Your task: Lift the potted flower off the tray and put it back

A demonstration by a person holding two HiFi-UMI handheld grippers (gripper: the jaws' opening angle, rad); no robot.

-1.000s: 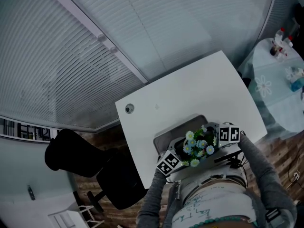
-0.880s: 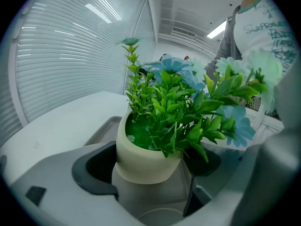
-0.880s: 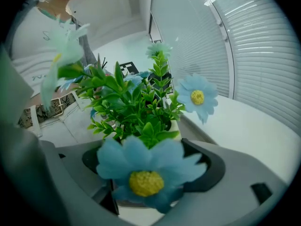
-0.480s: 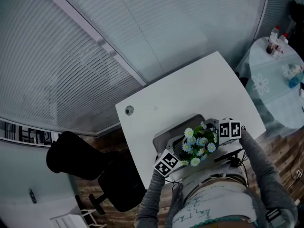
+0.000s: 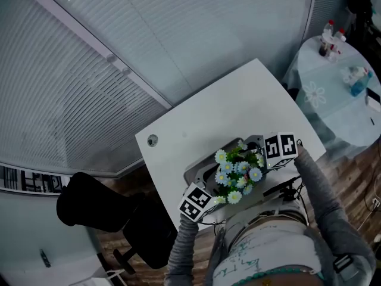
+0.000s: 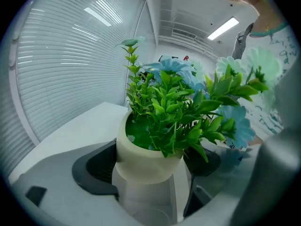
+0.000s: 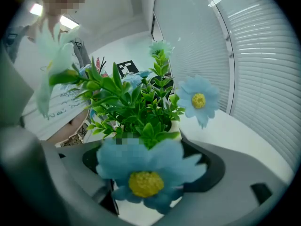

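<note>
My left gripper (image 6: 148,171) and right gripper (image 7: 153,172) both pinch the potted flower (image 5: 237,171). It has risen above the grey tray (image 5: 200,173), lower centre, so setting it down comes next.

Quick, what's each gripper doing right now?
Left gripper: closed on the flower pot.
Right gripper: closed on the same flower pot, from the opposite side.
</note>
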